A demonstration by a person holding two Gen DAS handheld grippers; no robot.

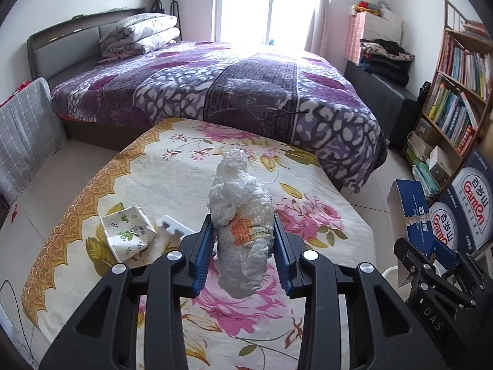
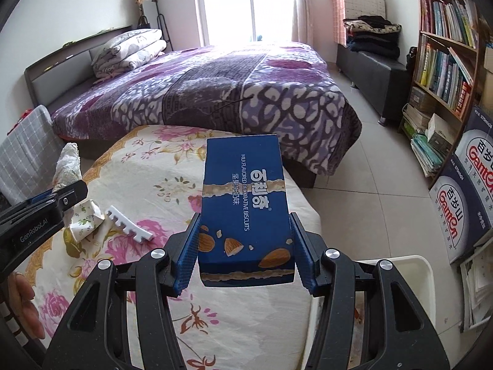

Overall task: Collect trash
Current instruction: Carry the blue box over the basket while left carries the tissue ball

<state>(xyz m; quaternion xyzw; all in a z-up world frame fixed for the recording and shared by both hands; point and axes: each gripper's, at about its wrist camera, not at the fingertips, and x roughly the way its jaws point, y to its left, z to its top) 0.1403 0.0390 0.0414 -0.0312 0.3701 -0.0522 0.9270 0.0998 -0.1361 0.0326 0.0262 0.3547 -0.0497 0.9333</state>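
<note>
My left gripper (image 1: 243, 234) is shut on a crumpled white paper wad (image 1: 242, 212) and holds it above the floral-cloth table (image 1: 172, 160). The wad also shows at the left of the right wrist view (image 2: 66, 166). My right gripper (image 2: 243, 234) is shut on a blue biscuit box (image 2: 245, 203), held above the table's right side; the box also shows in the left wrist view (image 1: 409, 212). A crumpled green-printed wrapper (image 1: 128, 231) and a white plastic comb-like piece (image 1: 174, 226) lie on the table's left part.
A white bin rim (image 2: 422, 280) sits low right beside the table. A bed with a purple blanket (image 1: 231, 83) stands behind the table. A bookshelf (image 2: 446, 46) and Ganten cartons (image 2: 462, 209) line the right wall. A grey checked chair (image 1: 24, 132) is at left.
</note>
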